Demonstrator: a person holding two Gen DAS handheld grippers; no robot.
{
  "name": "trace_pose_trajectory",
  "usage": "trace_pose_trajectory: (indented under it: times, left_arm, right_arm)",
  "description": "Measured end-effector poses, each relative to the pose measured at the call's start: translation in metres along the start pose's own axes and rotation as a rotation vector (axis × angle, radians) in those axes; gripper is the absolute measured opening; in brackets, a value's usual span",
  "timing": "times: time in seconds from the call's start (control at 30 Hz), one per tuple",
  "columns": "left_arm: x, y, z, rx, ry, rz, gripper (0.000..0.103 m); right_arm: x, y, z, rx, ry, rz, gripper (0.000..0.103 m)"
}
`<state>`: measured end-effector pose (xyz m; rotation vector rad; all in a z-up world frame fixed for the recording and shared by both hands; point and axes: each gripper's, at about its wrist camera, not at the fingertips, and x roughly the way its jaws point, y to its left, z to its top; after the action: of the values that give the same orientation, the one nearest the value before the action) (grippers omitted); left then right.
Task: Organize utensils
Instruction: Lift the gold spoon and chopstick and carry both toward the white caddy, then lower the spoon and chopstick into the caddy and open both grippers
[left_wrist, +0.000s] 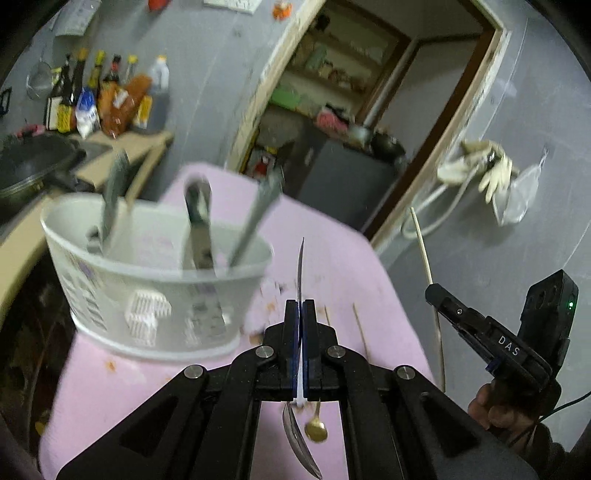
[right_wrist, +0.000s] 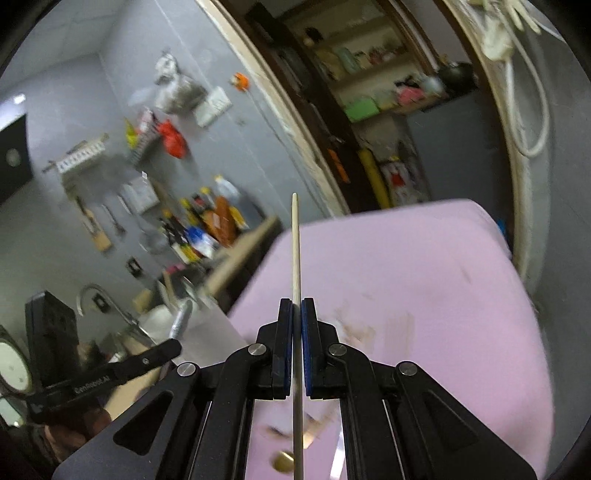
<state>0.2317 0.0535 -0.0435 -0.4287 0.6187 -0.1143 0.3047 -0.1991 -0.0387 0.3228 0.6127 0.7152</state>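
My left gripper is shut on a silver spoon, held edge-on above the pink cloth, its bowl hanging below the fingers. A white utensil basket stands just left of it with three metal utensils leaning inside. My right gripper is shut on a wooden chopstick pointing upward; it also shows in the left wrist view, off the cloth's right edge. A small gold spoon lies on the cloth below the left gripper. Two more chopsticks lie on the cloth.
A counter at the back left holds a dark wok and several sauce bottles. An open doorway with cluttered shelves is behind the table. Gloves hang on the grey wall at right. Food stains mark the cloth.
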Motion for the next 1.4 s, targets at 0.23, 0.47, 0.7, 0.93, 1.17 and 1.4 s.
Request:
trace_pose_trajectory:
  times: [0.23, 0.47, 0.7, 0.93, 1.17, 1.4]
  left_arm:
    - [-0.036, 0.035, 0.046, -0.020, -0.143, 0.009, 0.000]
    - [-0.052, 0.093, 0.092, -0.093, -0.272, 0.049, 0.000]
    - [-0.057, 0.139, 0.119, -0.117, -0.361, 0.077, 0.000]
    - [-0.052, 0.167, 0.115, -0.177, -0.428, 0.030, 0.000]
    - [-0.044, 0.174, 0.098, -0.195, -0.482, 0.009, 0.000]
    - [-0.036, 0.159, 0.072, -0.108, -0.548, 0.056, 0.000]
  right_arm:
    - [0.034, 0.051, 0.031, -0.024, -0.093, 0.128, 0.002]
    - [0.076, 0.095, 0.046, 0.000, -0.194, 0.198, 0.003]
    - [0.103, 0.128, 0.038, -0.067, -0.274, 0.093, 0.003]
    - [0.123, 0.129, 0.014, -0.039, -0.359, 0.069, 0.003]
    - [0.130, 0.121, -0.001, -0.012, -0.469, 0.064, 0.003]
    - [0.131, 0.118, -0.012, -0.066, -0.529, 0.047, 0.003]
